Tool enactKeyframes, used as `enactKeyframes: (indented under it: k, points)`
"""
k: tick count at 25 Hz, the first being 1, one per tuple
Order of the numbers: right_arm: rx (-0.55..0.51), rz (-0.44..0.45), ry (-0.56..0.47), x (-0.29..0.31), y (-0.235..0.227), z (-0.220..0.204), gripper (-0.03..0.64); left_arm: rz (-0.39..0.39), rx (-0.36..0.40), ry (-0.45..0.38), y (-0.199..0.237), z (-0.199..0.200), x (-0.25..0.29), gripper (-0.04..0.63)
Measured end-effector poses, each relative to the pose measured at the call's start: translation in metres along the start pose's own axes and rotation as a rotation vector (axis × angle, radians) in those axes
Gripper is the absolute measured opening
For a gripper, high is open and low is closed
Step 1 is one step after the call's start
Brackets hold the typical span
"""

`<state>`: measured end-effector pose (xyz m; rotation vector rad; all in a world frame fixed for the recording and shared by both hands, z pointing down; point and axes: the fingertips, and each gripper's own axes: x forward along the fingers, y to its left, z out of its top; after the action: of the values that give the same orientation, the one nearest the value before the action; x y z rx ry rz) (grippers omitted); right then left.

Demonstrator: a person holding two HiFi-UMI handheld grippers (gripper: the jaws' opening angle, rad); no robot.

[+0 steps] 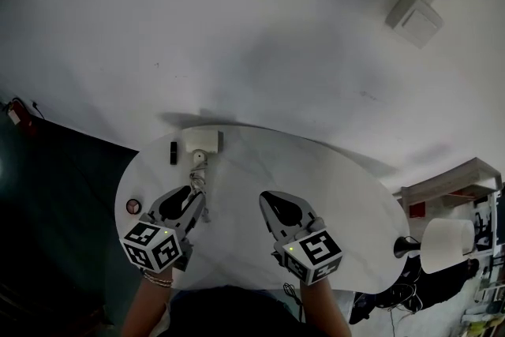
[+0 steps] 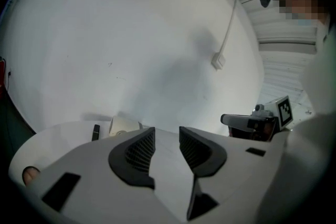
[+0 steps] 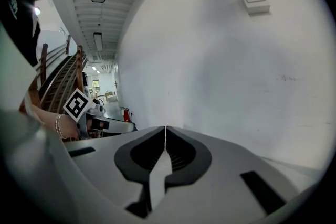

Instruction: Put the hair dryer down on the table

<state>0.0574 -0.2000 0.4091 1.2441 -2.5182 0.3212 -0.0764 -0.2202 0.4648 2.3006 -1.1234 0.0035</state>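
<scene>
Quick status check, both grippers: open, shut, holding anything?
Left gripper: jaws open, nothing between them.
Right gripper: jaws shut, empty.

The dryer (image 1: 201, 142) was found at the far edge of the table (image 1: 347, 193) (by the wall (image 1: 237, 28)), a bar (image 1: 173, 152) set just left.

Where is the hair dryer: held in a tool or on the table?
On the table: the hair dryer lies near its far edge; the left tool is open, empty.
</scene>
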Motion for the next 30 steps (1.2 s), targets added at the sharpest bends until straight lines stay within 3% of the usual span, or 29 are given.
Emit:
enactKeyframes:
  k: [6,10,15,21,27,30]
  points:
    - [-0.015,0.002,-0.016,-0.014,0.010,0.002,0.020,-0.034,0.056,-0.068,-0.026,0.015,-0.025,0.091]
    - [-0.021,0.006,-0.022,-0.020,0.014,0.002,0.020,-0.052,0.142,-0.065,-0.045,0.016,-0.033,0.087]
    - [-0.017,0.004,-0.036,-0.027,0.016,0.003,0.020,-0.073,0.177,-0.083,-0.062,0.021,-0.042,0.071]
    - [-0.026,0.003,-0.049,-0.036,0.017,0.007,0.020,-0.119,0.232,-0.173,-0.084,0.038,-0.057,0.031]
    - [-0.028,0.003,-0.060,-0.040,0.018,0.008,0.020,-0.155,0.343,-0.194,-0.103,0.049,-0.070,0.019]
    - [-0.037,0.004,-0.067,-0.041,0.019,0.010,0.020,-0.181,0.357,-0.217,-0.114,0.059,-0.077,0.018]
